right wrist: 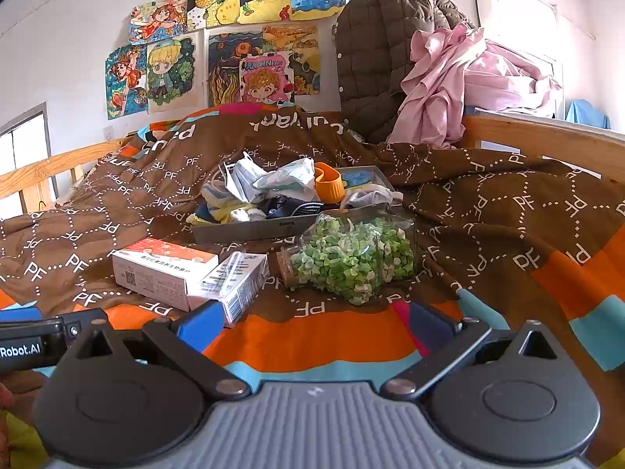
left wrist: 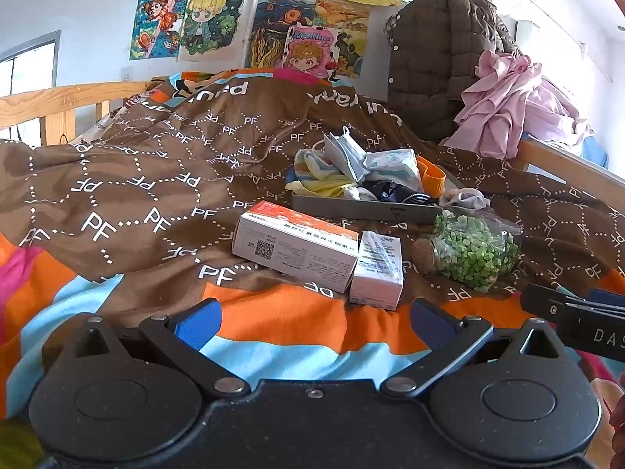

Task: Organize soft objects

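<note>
Both grippers hang low over the bed with nothing between their fingers: the left gripper [left wrist: 312, 322] and the right gripper [right wrist: 316, 322] each show blue fingers spread wide apart.

Ahead of the left gripper's fingers, going left to right, lie a rigid orange-and-white carton [left wrist: 295, 248], a smaller white carton [left wrist: 377, 273] touching it, and a corked glass jar [left wrist: 468, 252] on its side, full of small green folded pieces. These are hard, boxy or glassy, so by my reading they stay out.

Beyond them sits the shallow grey tray [left wrist: 363, 209], already heaped with soft things: a striped yellow cloth [left wrist: 312, 170], a crumpled pale face mask [left wrist: 343, 152], dark fabric [left wrist: 384, 189] and an orange band [left wrist: 431, 176]. A whitish rag [left wrist: 465, 197] droops over the tray's right corner.

The sorting looks largely done; no loose soft item shows on the brown printed quilt [left wrist: 148, 164] near the fingers.
</note>
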### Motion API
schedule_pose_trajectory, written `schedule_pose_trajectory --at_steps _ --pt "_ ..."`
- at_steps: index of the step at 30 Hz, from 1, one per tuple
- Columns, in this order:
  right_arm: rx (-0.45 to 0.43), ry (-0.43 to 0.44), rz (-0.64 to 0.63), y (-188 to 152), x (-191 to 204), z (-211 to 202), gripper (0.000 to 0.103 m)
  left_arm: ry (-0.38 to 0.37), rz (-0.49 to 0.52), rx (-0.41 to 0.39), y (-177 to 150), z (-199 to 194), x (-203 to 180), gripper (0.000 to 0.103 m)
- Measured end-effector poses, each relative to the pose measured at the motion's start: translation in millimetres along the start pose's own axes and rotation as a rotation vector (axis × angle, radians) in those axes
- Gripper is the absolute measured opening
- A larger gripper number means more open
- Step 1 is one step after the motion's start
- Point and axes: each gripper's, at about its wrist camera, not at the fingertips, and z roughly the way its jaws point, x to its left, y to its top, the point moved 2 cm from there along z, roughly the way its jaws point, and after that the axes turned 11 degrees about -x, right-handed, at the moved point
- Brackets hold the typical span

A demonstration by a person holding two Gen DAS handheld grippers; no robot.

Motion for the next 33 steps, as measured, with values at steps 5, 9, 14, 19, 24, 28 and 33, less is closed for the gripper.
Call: schedule_pose_trajectory --at_steps 5,9,14,19,24,28,33 --pt "0.002 0.002 0.001 -0.8 -0.1 0.2 0.103 0.000 -0.015 0.009 -0.9 -0.1 2.9 0.102" --pt "0.002 0.002 0.002 -0.7 0.0 0.3 0.103 0.005 -0.011 0.002 -0.7 0.1 4.2 0.102" --pt "0.003 0.002 0.001 -0.9 -0.2 0.4 0.103 0.008 -0.007 0.001 -0.9 0.4 3.8 0.102" --pt "0.004 0.002 0.002 -0.8 0.0 0.8 0.103 0.014 -0.001 0.007 -2.5 0.3 5.0 0.102" --pt "0.007 0.003 0.003 -2.1 0.6 1.1 0.103 0.022 -0.004 0.015 -2.8 0.4 5.8 0.102" --pt "0.010 0.002 0.003 -2.2 0.6 1.4 0.103 0.002 -0.008 0.001 -2.6 -0.7 5.9 0.102" --pt "0.013 0.004 0.002 -2.1 1.8 1.0 0.103 -0.015 -0.025 0.006 -3.2 -0.9 6.4 0.102"
